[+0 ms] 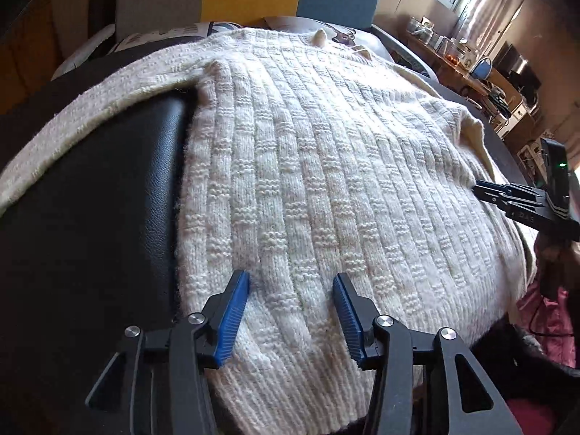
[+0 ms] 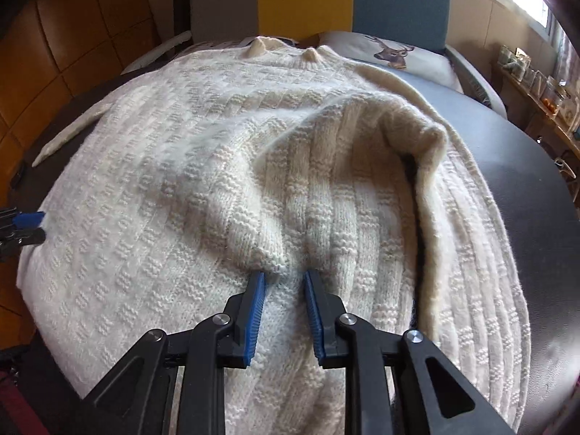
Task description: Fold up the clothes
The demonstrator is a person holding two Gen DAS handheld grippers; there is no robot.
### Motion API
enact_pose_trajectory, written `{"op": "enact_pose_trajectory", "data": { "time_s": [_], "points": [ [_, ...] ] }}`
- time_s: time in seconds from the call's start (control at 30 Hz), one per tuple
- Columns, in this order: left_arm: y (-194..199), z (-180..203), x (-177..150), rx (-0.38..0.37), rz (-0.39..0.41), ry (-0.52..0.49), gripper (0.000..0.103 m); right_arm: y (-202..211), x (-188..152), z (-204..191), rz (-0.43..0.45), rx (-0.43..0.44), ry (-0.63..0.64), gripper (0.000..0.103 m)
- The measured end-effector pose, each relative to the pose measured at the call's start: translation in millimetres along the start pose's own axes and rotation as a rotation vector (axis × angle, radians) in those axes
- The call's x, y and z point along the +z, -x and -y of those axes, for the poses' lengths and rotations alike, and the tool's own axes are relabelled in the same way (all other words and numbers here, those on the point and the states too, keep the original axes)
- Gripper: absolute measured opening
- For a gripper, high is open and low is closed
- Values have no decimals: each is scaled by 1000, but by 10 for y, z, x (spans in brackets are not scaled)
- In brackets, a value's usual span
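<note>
Knitwear is covering most of the dark tabletop (image 1: 108, 195): a cream sweater (image 1: 326, 181) is lying flat, its hem just under the left gripper (image 1: 291, 284), whose fingers are standing released above the knit with bare tabletop opening to their left. The right gripper (image 2: 282, 277) is pinching a raised fold of sweater between its fingers, with a deer-print cushion (image 2: 391, 52) lying beyond the collar.

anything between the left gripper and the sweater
Nothing visible: the left gripper is open right over the cream sweater, with only bare knit between its blue pads.
</note>
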State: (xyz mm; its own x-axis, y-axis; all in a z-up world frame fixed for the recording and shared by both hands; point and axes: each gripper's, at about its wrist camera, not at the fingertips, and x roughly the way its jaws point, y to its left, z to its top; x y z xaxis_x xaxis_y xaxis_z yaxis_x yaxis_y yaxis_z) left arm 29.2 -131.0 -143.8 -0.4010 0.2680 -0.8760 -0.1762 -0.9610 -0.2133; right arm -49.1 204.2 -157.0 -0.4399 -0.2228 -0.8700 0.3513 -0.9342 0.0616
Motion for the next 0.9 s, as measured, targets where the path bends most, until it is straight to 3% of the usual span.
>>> {"op": "enact_pose_trajectory", "data": {
  "time_s": [0.1, 0.17, 0.33, 0.37, 0.47, 0.67, 0.83, 0.9],
  "points": [
    [39, 21, 29, 7, -24, -28, 51, 53, 9, 36, -10, 19, -36, 23],
    [94, 45, 78, -11, -29, -22, 51, 195, -2, 98, -1, 82, -114, 24],
    [128, 178, 379, -91, 11, 11, 52, 796, -488, 772, 108, 179, -504, 24],
    [111, 236, 440, -117, 17, 10, 52, 905, -661, 917, 119, 163, -584, 24],
    [-62, 520, 588, -154, 7, -33, 52, 1168, -1099, 1230, 119, -48, -684, 25],
    [-403, 1136, 708, -211, -62, -137, 52, 1090, -1373, 1339, 8, -219, -626, 28],
    [-577, 1392, 690, -206, -104, -192, 53, 854, -1324, 1137, -9, -395, -388, 28],
    [-598, 1403, 668, -207, -102, -200, 55, 803, -1281, 1077, -17, -447, -323, 19]
  ]
}}
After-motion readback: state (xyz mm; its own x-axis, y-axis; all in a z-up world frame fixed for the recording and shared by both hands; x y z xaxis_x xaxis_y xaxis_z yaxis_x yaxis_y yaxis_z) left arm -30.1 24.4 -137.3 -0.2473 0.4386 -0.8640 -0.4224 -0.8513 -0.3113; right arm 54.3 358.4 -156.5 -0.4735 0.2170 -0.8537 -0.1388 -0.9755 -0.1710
